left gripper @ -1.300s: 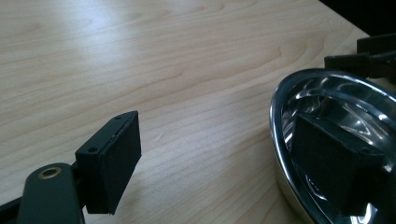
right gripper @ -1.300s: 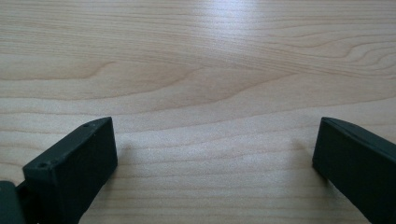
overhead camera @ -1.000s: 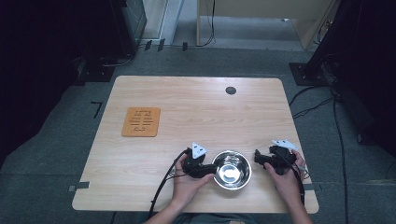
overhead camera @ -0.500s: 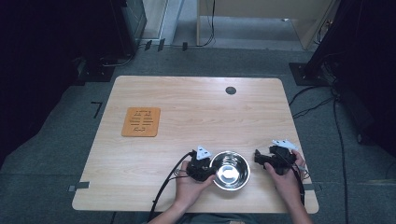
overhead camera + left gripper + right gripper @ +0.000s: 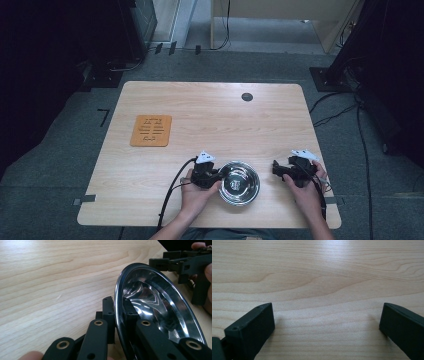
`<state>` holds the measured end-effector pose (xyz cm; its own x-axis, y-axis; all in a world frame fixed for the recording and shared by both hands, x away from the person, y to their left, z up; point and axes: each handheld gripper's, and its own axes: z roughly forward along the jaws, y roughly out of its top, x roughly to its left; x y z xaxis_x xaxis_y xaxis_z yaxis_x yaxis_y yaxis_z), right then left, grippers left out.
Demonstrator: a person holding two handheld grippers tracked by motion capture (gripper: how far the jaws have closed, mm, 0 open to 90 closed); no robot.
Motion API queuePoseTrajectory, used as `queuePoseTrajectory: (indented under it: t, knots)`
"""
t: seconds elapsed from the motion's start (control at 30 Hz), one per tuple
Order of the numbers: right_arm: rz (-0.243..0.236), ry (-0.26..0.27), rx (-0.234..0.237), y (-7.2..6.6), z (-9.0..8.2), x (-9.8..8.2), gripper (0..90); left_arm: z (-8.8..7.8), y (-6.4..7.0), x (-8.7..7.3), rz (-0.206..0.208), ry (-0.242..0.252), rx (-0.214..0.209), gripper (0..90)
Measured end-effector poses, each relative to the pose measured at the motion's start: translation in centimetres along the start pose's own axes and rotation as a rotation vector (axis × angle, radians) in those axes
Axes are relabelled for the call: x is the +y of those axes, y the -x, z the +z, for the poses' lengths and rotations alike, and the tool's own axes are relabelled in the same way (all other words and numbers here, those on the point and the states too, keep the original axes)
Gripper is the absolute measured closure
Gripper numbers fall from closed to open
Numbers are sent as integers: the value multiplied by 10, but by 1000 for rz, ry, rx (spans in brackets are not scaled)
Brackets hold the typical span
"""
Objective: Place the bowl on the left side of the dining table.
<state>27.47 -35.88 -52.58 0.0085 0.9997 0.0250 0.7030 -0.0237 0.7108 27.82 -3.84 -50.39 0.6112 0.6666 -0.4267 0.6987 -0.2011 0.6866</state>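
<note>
Steel bowl (image 5: 239, 183) sits near front edge of wooden table (image 5: 210, 125), between both hands. Left gripper (image 5: 216, 177) has just clenched on bowl's left rim, 1 jaw inside, 1 outside, likely for lifting. Right gripper (image 5: 276, 167) waits just right of bowl, jaws spread wide, holding nothing. Orange mat (image 5: 151, 130) lies far left, probable destination.

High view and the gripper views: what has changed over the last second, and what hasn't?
The left gripper slid right up to the steel bowl; its jaws have just been closing and now clamp the bowl's rim, one inside, one outside. The bowl, the right gripper, open beside it, and the orange mat stayed put.
</note>
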Motion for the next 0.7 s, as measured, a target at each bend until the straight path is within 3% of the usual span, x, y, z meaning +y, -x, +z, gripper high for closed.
queuePoseTrajectory:
  t: [0.2,0.57,0.7]
  knots:
    - [0,0,0,0,0,0,0,-7,-8,2,-1,18,26,847]
    - [1,0,0,0,0,0,0,-25,-33,11,-52,74,67,847]
    - [1,0,0,0,0,0,0,-36,-45,16,-76,119,68,847]
